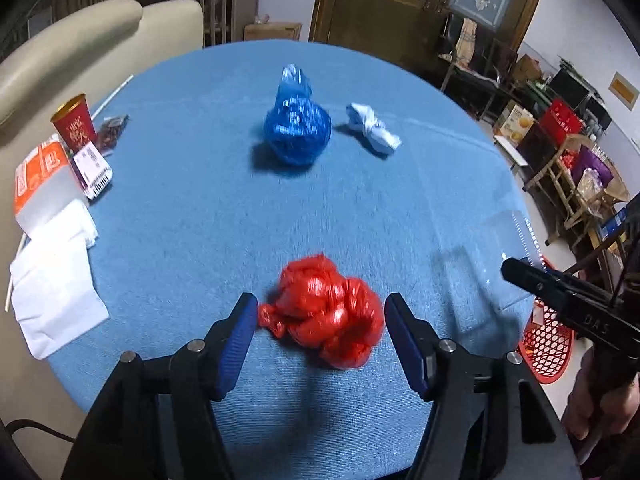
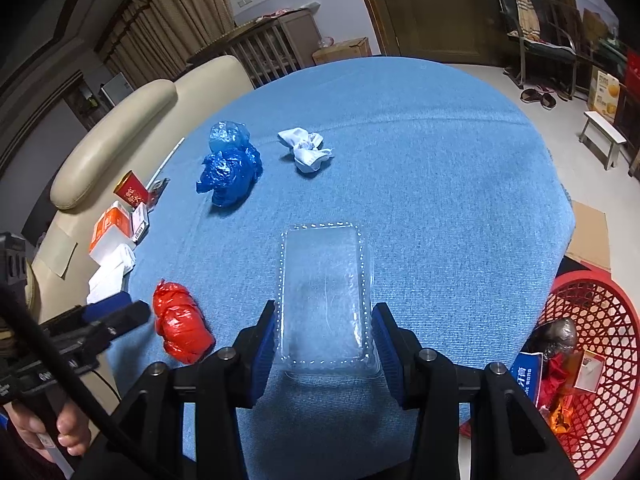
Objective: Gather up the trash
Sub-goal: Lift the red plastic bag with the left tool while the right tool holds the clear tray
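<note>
Your left claw [image 1: 320,332] is spread wide around the crumpled red bag [image 1: 326,312] on the blue table [image 1: 400,208], and neither pad is pressing on it. Your right claw [image 2: 324,336] is pinching the near end of the clear plastic tray [image 2: 326,300], which rests flat on the table. The blue bag [image 1: 298,132] and white wad [image 1: 374,130] lie farther back, and the red basket [image 2: 592,360] of trash sits off the table's right edge.
</note>
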The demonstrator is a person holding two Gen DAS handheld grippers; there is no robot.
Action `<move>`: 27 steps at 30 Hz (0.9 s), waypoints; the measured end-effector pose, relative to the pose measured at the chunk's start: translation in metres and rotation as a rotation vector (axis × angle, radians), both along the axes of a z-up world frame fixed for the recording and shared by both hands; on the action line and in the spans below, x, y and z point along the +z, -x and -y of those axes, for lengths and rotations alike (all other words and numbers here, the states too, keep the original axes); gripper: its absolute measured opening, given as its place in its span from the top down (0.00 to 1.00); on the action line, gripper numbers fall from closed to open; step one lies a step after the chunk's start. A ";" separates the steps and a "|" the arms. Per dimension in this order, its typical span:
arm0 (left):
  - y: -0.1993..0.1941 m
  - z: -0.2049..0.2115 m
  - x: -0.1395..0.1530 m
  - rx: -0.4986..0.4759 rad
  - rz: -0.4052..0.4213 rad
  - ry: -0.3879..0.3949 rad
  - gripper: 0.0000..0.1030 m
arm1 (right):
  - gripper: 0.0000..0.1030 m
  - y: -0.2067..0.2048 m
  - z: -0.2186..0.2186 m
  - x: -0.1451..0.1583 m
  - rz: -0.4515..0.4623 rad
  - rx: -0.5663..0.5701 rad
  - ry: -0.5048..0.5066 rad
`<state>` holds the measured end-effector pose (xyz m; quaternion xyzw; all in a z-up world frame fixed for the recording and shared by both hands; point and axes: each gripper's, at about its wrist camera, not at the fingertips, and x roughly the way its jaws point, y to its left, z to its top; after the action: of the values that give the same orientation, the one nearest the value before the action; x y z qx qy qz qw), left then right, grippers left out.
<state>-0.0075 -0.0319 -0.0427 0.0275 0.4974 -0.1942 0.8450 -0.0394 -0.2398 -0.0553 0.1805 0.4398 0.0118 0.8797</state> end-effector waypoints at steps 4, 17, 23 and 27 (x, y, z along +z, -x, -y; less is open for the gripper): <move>-0.001 0.002 -0.013 0.015 -0.038 -0.020 0.35 | 0.52 -0.001 0.004 -0.005 -0.015 -0.010 -0.010; -0.002 0.008 -0.018 0.011 -0.058 -0.017 0.35 | 0.50 -0.007 -0.001 -0.032 -0.102 -0.007 -0.001; -0.001 0.013 -0.017 0.000 -0.044 -0.021 0.44 | 0.49 -0.006 0.000 -0.031 -0.103 -0.001 -0.024; 0.000 0.014 -0.017 -0.010 -0.031 -0.024 0.53 | 0.41 -0.007 0.003 -0.030 -0.099 0.007 -0.068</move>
<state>-0.0077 -0.0461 -0.0595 0.0372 0.5127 -0.1927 0.8359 -0.0328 -0.2431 -0.0849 0.2094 0.4828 0.0207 0.8501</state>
